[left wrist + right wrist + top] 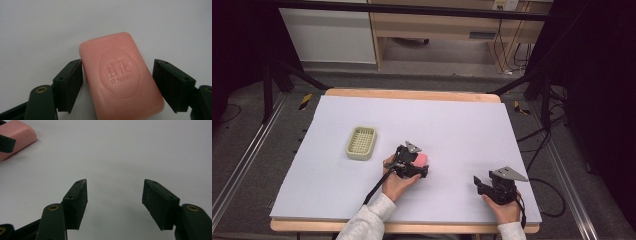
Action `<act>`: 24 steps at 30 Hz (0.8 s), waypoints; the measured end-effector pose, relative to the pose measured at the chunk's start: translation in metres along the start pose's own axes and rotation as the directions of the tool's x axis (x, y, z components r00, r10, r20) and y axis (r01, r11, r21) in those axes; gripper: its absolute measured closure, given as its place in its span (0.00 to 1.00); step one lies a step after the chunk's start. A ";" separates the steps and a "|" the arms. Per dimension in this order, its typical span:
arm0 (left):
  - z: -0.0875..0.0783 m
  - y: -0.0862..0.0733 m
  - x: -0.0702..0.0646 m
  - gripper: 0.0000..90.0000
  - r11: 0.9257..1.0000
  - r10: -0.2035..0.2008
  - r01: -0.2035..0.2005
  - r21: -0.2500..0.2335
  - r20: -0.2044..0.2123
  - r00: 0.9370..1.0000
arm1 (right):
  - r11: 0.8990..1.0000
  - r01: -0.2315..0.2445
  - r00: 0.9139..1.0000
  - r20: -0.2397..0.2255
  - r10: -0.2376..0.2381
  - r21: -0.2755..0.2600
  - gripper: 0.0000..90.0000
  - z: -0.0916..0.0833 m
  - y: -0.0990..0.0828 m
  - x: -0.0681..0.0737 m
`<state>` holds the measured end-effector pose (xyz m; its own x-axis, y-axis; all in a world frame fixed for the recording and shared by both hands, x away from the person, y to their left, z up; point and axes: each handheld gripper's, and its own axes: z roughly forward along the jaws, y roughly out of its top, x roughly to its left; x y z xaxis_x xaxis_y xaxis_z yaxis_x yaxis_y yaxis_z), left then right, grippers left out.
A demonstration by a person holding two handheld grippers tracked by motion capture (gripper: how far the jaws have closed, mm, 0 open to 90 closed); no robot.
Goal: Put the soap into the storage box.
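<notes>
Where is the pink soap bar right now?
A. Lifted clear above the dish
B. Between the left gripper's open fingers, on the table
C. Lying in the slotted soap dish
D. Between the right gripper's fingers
B: in the left gripper view the pink soap bar lies on the white table cover between the left gripper fingers, with a gap showing at one finger; the soap dish sits apart.

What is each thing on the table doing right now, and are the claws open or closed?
Pink soap bar: lying flat on the white table cover, stamped side up, between the left claw's jaws.
Left claw: open around the soap, one pad touching its edge, the other just apart.
Right claw: open, holding nothing, above bare cover.
Soap dish: upright, nothing in it, apart from the soap.
</notes>
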<state>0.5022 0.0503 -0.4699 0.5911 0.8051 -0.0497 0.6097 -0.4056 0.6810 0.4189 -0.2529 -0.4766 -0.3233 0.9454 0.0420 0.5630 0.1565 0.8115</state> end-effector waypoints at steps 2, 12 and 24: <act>-0.001 0.000 0.001 0.30 1.000 0.000 0.000 0.000 0.003 1.000 | 1.000 -0.002 1.000 -0.002 0.002 0.000 0.41 0.000 0.000 0.000; -0.004 -0.001 0.004 0.40 1.000 0.003 -0.003 0.007 0.011 1.000 | 1.000 -0.002 1.000 -0.003 0.002 0.001 0.41 0.000 0.000 0.000; -0.001 0.012 0.003 0.32 0.998 0.053 -0.053 0.033 0.017 0.998 | 1.000 0.009 1.000 0.001 -0.009 0.001 0.41 0.001 0.000 0.000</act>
<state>0.5106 0.0483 -0.4612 0.6312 0.7752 -0.0262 0.5945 -0.4617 0.6583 0.4196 -0.2530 -0.4771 -0.3274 0.9443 0.0341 0.5605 0.1650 0.8115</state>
